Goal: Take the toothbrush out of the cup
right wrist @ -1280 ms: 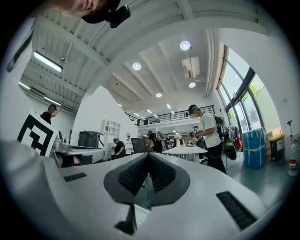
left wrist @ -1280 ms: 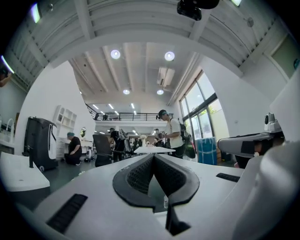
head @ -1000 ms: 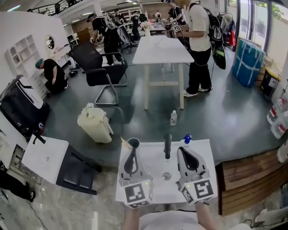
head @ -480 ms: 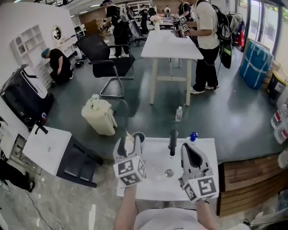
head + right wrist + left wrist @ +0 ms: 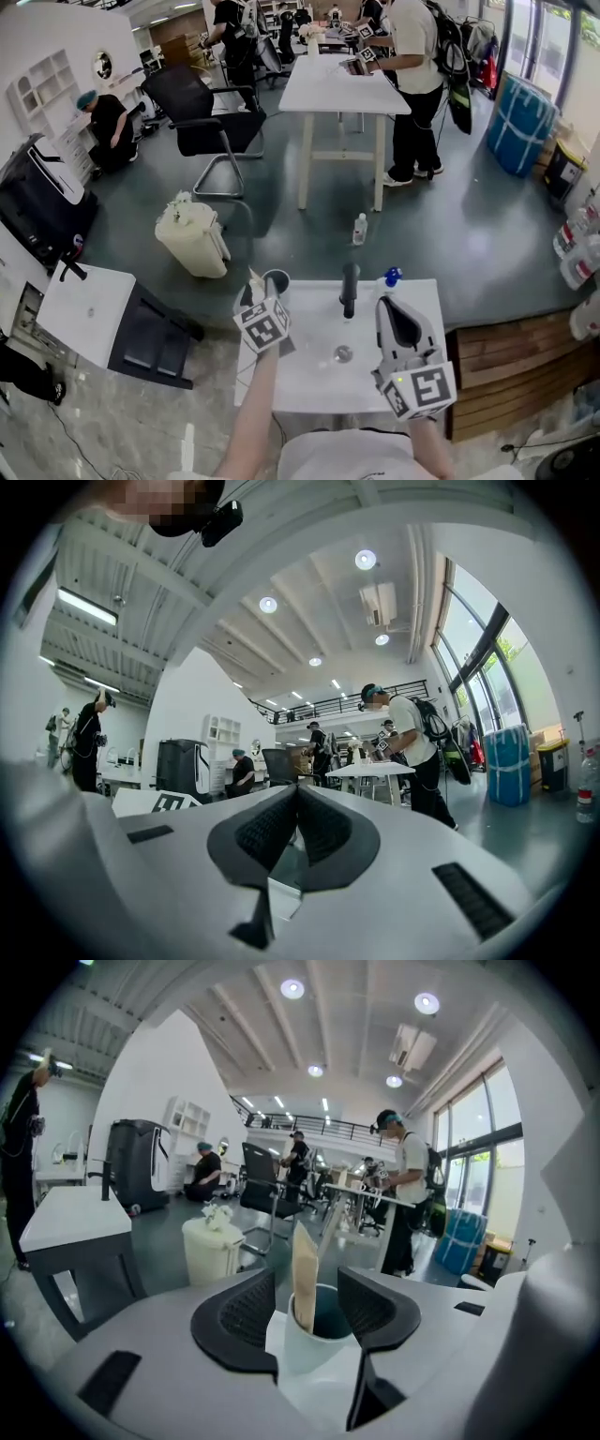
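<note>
At the far left corner of the surface (image 5: 309, 375), the cup (image 5: 317, 1344) is flanked by the left tongs (image 5: 306, 1281), which are spread wide and grip nothing. The wrapped toothbrush (image 5: 305, 1269) is stood upright inside the cup, against its left rim. The right tongs (image 5: 296, 794) are held shut and empty near the right edge.

Bright, even light: round ceiling lamps (image 5: 292, 989) high above the left gripper (image 5: 307, 1309), and daylight from tall windows (image 5: 487, 639) to the right of the right gripper (image 5: 297, 829). Shadows are soft and faint. Both gripper views bend strongly at their rims and fade to black corners (the head view curves too, without the black). Close to the lens the jaws look soft, and the background beyond them is sharper.
</note>
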`<state>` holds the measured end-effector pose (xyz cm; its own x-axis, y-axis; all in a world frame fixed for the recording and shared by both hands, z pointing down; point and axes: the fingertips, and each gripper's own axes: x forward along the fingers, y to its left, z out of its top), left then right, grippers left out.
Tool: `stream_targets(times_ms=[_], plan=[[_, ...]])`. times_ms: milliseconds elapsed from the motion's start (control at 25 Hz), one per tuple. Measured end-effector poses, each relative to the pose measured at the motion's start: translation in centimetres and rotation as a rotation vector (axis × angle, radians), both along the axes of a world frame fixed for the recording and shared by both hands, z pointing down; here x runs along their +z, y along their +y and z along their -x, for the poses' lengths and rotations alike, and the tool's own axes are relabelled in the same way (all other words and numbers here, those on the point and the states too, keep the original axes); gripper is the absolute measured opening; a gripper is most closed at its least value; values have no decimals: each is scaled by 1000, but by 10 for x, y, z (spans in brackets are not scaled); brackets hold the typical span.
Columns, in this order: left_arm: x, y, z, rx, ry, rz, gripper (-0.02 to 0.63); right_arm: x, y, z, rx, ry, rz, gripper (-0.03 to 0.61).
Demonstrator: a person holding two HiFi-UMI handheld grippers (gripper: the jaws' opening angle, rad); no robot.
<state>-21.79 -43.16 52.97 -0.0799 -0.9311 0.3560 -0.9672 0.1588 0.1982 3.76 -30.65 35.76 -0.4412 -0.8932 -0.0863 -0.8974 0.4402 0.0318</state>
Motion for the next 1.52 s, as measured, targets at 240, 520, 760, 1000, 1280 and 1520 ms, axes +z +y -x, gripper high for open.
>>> stream_targets(times_ms=[240,520,760,1000,1280,1520], plan=[[27,-7,1,-8,14,91,132,3,-1,-10,26,15,10,11],[25,-10,3,-30,-1,104,51,5,3,-15,50,24,21,11],[26,-9,2,-26,-9,105,38,7,5,-16,57,23,23,11],[2,-7,0,-24,3,73,35,7,5,-15,46,25,20,11],[-51,1,-9,2,-24,3,34,-1,4,-7,17,9,-2,11],[-116,13,-13,6,-98,-125,34,-12,0,-3,0,-10,-27,11]])
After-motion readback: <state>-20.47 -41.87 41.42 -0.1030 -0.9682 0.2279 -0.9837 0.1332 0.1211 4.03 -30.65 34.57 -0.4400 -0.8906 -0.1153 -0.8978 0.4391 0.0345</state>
